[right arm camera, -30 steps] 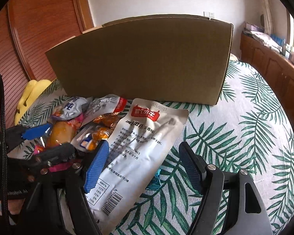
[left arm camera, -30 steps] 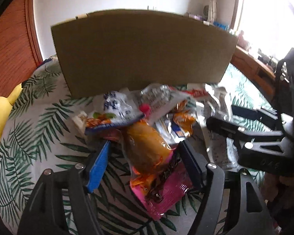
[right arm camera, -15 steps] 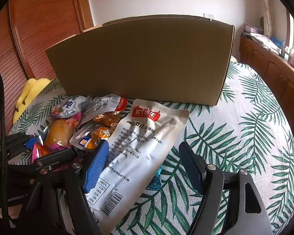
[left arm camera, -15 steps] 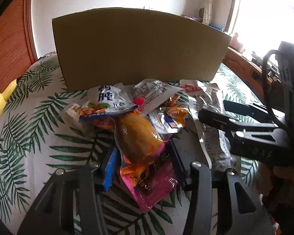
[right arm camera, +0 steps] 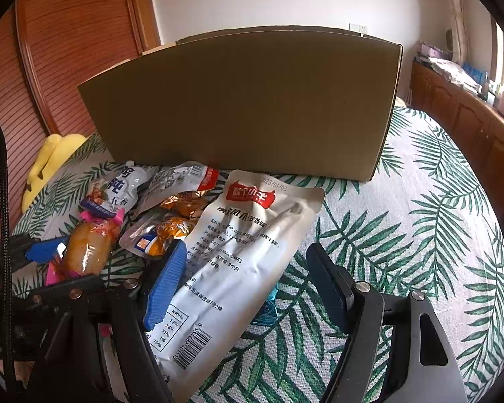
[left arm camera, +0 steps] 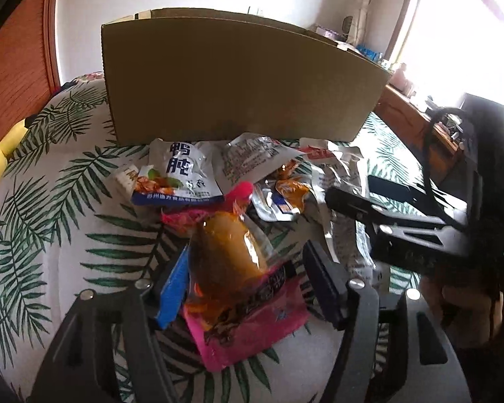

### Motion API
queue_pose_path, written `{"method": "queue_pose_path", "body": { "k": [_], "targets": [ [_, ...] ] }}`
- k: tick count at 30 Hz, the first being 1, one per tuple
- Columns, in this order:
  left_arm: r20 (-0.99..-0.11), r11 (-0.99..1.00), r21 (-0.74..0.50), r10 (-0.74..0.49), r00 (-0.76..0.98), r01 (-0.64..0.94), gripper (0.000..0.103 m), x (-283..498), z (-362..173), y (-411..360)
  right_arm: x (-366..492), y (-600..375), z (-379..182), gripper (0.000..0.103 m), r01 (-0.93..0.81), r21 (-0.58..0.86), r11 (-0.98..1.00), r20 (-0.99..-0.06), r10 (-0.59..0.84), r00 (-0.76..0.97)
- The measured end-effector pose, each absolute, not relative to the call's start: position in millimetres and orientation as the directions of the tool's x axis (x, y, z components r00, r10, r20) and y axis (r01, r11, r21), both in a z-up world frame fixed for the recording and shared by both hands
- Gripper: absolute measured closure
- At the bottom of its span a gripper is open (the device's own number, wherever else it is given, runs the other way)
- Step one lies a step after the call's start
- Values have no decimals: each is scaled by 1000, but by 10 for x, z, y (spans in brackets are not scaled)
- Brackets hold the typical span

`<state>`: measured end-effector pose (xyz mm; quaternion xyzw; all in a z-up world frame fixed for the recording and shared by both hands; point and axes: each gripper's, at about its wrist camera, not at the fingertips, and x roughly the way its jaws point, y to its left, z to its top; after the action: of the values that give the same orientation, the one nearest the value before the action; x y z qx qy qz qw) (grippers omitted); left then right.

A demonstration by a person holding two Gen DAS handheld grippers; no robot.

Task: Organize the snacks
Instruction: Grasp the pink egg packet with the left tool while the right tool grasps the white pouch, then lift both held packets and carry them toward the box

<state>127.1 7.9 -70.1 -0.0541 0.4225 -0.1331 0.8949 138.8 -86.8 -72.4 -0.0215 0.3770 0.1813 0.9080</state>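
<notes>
Behind the snack heap a tall brown cardboard box (left arm camera: 238,80) fills mid-frame; left tongs (left arm camera: 245,282), reopening after narrowing, straddle the pink-and-orange transparent pouch (left arm camera: 238,278); right tongs (right arm camera: 248,278) gape over the white foil packet (right arm camera: 238,255).

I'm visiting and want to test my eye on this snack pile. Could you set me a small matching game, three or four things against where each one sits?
Things:
1. pink-and-orange packet
2. big silver pouch
3. cardboard box
4. yellow plush

Places:
A. standing behind the snack pile
B. between the left gripper's opening jaws
C. at the cloth's far left edge
D. lying between the right gripper's parted fingers

Pairs: 1-B, 2-D, 3-A, 4-C
</notes>
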Motion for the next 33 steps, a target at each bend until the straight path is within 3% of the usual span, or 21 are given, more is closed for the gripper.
{"method": "queue_pose_path", "body": {
  "k": [5,9,10,13,33],
  "targets": [
    [-763,968,-194,-250,597,157,37,1394,-755,89,1386,-873,-723,28,-346,101,933,-692,315,649],
    [-754,968,-196,-251,606,157,48,1406,-780,111,1388,-873,-724,28,-347,100,933,-691,316,650],
    [-748,967,-200,-255,612,158,56,1391,-774,118,1387,-870,-725,28,-347,100,933,-691,316,650],
    [-737,965,-207,-263,622,163,59,1343,-732,150,1391,-871,-727,28,-347,101,932,-692,317,649],
    [-703,959,-218,-282,653,179,61,1158,-718,178,1419,-709,-754,20,-411,112,905,-752,348,561]
  ]
}}
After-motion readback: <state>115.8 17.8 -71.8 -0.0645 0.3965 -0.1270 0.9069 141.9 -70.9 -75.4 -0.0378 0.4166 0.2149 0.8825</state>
